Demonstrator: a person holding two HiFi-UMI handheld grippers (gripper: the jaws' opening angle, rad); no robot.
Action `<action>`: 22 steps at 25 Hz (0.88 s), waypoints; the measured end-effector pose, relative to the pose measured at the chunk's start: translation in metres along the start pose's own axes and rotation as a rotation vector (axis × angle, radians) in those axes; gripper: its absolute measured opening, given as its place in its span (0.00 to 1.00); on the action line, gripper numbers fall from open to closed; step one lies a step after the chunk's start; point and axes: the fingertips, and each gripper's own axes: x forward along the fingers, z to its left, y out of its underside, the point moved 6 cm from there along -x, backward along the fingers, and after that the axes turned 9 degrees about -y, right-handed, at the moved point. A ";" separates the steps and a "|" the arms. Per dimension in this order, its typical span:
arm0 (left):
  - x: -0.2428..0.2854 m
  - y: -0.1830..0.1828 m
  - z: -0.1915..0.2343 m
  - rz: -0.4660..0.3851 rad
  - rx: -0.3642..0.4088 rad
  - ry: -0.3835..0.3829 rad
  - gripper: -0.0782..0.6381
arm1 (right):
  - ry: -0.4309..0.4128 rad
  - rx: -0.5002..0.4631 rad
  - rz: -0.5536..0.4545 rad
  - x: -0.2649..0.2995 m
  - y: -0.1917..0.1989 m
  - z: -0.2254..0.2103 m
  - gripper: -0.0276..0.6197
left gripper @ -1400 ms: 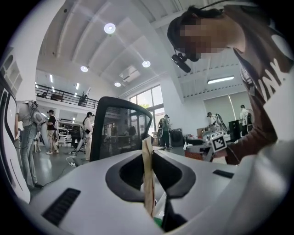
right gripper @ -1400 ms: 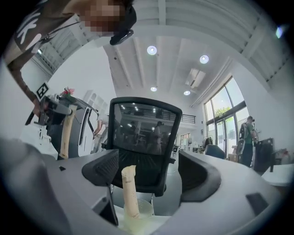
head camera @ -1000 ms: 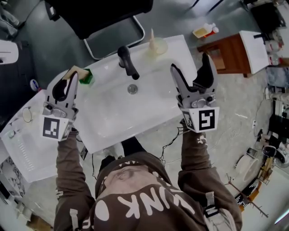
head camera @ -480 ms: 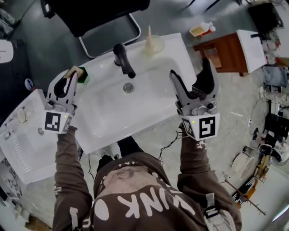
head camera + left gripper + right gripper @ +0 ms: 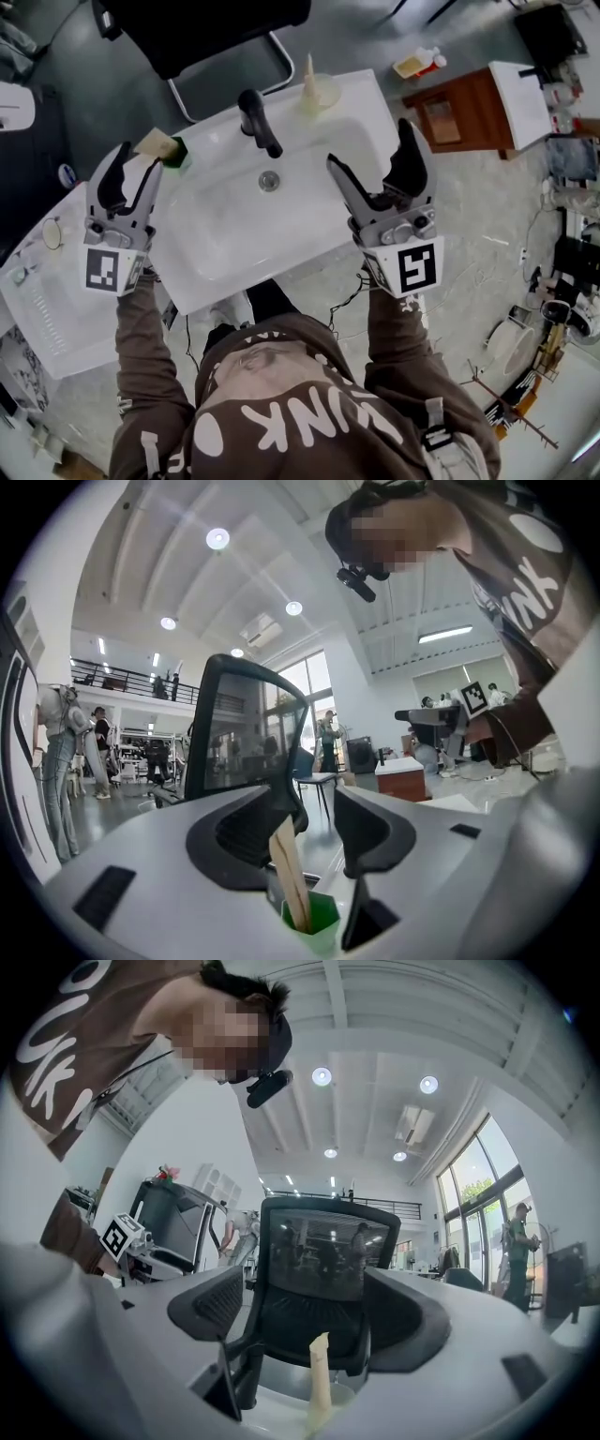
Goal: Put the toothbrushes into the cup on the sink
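A green cup (image 5: 178, 156) holding a wooden toothbrush (image 5: 155, 144) stands on the white sink's (image 5: 309, 234) far left corner. A pale cup (image 5: 322, 92) with a cream toothbrush (image 5: 308, 75) stands on the far rim. My left gripper (image 5: 137, 163) hovers just short of the green cup, its jaws opening, with nothing pressed between them. In the left gripper view the wooden toothbrush (image 5: 291, 874) and green cup (image 5: 319, 919) show in the gap beyond the gripper (image 5: 314, 832). My right gripper (image 5: 371, 148) is open over the basin's right side. The right gripper view has the cream toothbrush (image 5: 319, 1372) ahead of its empty jaws (image 5: 314, 1312).
A black faucet (image 5: 258, 117) rises at the sink's back, with the drain (image 5: 269, 180) below it. A black chair (image 5: 202, 33) stands behind the sink. A brown wooden cabinet (image 5: 469, 111) is at the right and a white counter (image 5: 52, 309) adjoins the sink at the left.
The left gripper's jaws, shut in both earlier frames, now stand wide apart. The right gripper has shifted left and slightly farther over the basin.
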 end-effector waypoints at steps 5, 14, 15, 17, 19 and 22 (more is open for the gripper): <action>-0.035 -0.063 -0.005 -0.058 0.005 -0.016 0.39 | -0.047 0.052 -0.024 0.007 -0.025 0.035 0.67; -0.103 -0.119 -0.037 -0.122 0.023 0.049 0.39 | -0.118 0.093 -0.059 -0.002 -0.056 0.131 0.56; -0.109 -0.121 -0.038 -0.123 0.021 0.056 0.39 | -0.120 0.095 -0.063 -0.002 -0.060 0.139 0.56; -0.118 -0.124 -0.041 -0.127 0.016 0.071 0.39 | -0.120 0.092 -0.072 -0.002 -0.068 0.152 0.56; -0.127 -0.127 -0.045 -0.132 0.011 0.082 0.39 | -0.126 0.081 -0.075 -0.005 -0.076 0.166 0.56; -0.143 -0.135 -0.055 -0.147 0.009 0.095 0.39 | -0.133 0.076 -0.076 -0.015 -0.085 0.184 0.56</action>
